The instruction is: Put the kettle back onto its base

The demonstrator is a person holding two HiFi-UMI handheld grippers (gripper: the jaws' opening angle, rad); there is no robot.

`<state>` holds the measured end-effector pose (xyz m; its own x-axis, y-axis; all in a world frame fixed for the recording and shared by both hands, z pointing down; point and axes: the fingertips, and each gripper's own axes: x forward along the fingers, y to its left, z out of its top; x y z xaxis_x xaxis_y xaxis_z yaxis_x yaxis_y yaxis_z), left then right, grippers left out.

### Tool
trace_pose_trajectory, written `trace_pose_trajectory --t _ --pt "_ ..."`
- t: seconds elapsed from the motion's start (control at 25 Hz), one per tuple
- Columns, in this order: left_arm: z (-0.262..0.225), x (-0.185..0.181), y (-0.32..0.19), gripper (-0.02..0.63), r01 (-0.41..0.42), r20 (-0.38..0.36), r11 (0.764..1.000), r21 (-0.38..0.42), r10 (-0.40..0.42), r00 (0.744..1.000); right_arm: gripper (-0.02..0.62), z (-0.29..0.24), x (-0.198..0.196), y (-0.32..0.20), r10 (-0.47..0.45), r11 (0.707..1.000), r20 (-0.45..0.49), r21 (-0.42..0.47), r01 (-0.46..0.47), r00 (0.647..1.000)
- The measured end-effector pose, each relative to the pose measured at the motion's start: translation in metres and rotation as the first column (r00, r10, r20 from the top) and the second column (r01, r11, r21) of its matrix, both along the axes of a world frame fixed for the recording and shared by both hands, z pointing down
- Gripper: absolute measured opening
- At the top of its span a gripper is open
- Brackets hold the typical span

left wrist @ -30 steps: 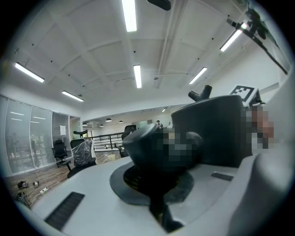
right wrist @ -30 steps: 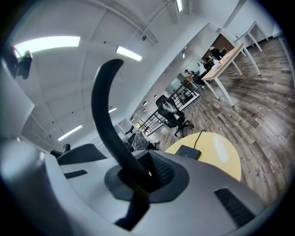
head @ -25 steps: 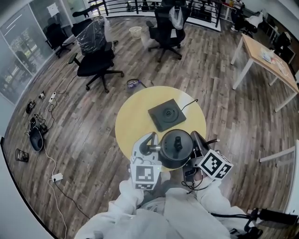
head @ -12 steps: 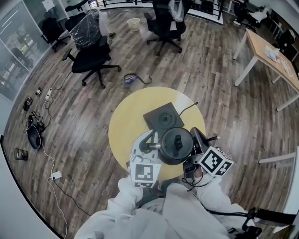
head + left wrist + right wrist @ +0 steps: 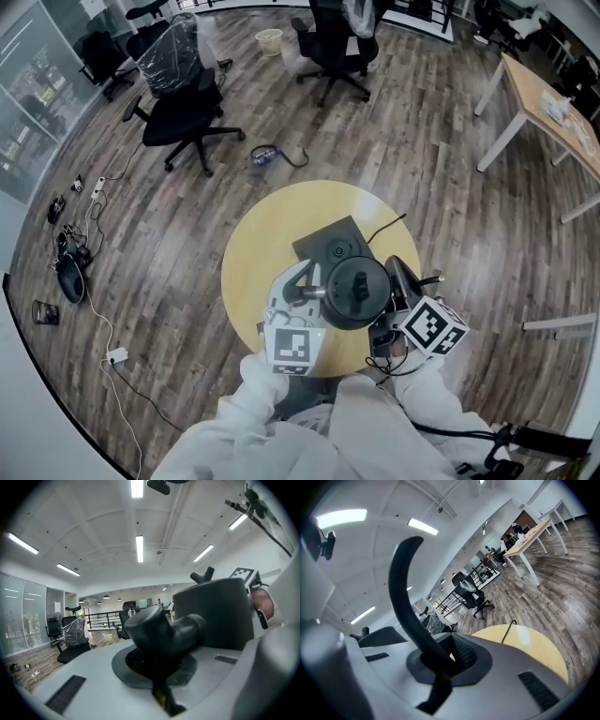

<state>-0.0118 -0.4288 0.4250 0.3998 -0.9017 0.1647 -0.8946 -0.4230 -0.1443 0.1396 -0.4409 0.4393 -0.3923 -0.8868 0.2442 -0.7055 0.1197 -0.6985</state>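
Beyond the fingers, the round yellow worktop [image 5: 251,274] carries the flat square black base [image 5: 322,244], and the dark round kettle [image 5: 356,292] hangs between them over its near corner, the left gripper [image 5: 310,292] clamped on a side stub [image 5: 159,630] and the right gripper [image 5: 397,281] on the curved handle [image 5: 404,603], likely for balance.

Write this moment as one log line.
left tool: shut on kettle | right tool: shut on kettle handle | kettle: at near edge of base, not seated | base: on table

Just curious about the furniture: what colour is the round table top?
Pale yellow; the head view shows the table best.
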Motion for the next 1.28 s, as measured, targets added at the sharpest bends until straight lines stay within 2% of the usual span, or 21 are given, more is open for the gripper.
trace_pose_trajectory --t 0.2,0.48,0.64,0.84,1.28 --pt "0.006 -0.005 -0.024 -0.003 -0.002 0.009 1.0 0.029 0.002 1.0 0.012 0.009 -0.006 -0.025 0.0 1.0 0.004 0.012 0.0 1.0" --pt "0.03 -0.008 -0.065 -0.003 -0.008 0.066 0.997 0.081 0.003 0.998 0.012 0.031 -0.01 -0.069 -0.002 0.998 -0.026 0.063 0.003 1.0" --pt "0.065 -0.012 -0.087 -0.003 0.016 0.066 0.998 0.064 -0.02 0.998 0.012 0.05 -0.013 -0.094 -0.005 0.996 -0.05 0.084 0.009 0.999" --pt "0.099 -0.015 -0.116 -0.003 0.037 0.079 0.999 0.04 -0.04 0.996 0.012 0.084 -0.012 -0.119 0.001 0.998 -0.034 0.065 0.001 0.999" --pt "0.135 -0.013 -0.135 -0.003 0.029 0.106 1.0 -0.002 -0.029 0.994 0.012 0.13 -0.011 -0.137 0.013 1.0 -0.004 0.028 -0.013 1.0"
